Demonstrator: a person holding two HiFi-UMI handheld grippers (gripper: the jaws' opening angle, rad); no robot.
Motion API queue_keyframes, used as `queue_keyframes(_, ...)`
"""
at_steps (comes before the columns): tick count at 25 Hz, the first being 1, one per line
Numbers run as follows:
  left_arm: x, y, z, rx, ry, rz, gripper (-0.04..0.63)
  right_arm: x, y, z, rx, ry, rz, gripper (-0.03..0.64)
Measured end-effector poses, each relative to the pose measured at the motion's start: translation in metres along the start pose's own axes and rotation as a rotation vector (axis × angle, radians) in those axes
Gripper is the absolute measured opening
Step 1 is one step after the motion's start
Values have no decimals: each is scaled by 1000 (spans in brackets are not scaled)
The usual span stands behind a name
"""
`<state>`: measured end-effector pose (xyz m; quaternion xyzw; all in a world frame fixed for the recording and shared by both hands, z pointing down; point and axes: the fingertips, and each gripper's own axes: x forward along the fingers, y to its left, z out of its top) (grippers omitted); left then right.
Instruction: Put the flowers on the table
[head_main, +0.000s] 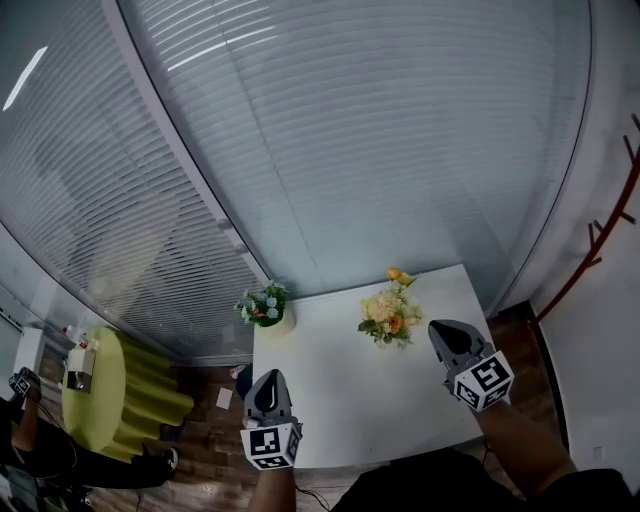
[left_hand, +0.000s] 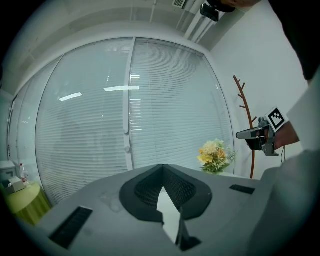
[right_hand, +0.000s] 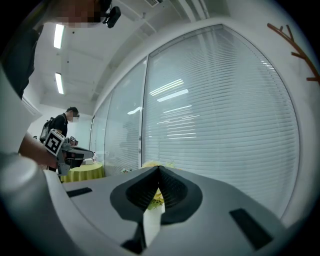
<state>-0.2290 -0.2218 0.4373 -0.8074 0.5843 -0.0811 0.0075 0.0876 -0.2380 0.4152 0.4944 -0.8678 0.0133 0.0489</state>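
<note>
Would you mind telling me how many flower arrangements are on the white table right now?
2. A green-and-white bunch stands at the table's far left corner; a yellow-and-peach bunch stands toward the far edge, right of centre.

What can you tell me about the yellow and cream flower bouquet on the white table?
The yellow and cream flower bouquet is a rounded cluster of cream, yellow and orange blooms over green leaves, with one yellow bud sticking out. It sits on the white table near its far edge, right of centre. The right gripper is close beside it, not touching. No vase can be made out.
</note>
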Motion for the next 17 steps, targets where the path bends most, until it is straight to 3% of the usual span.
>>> queue_keyframes(17,12,-12,16,27,-21,-23,-5,-5,-11,2,5,-16,-10,20)
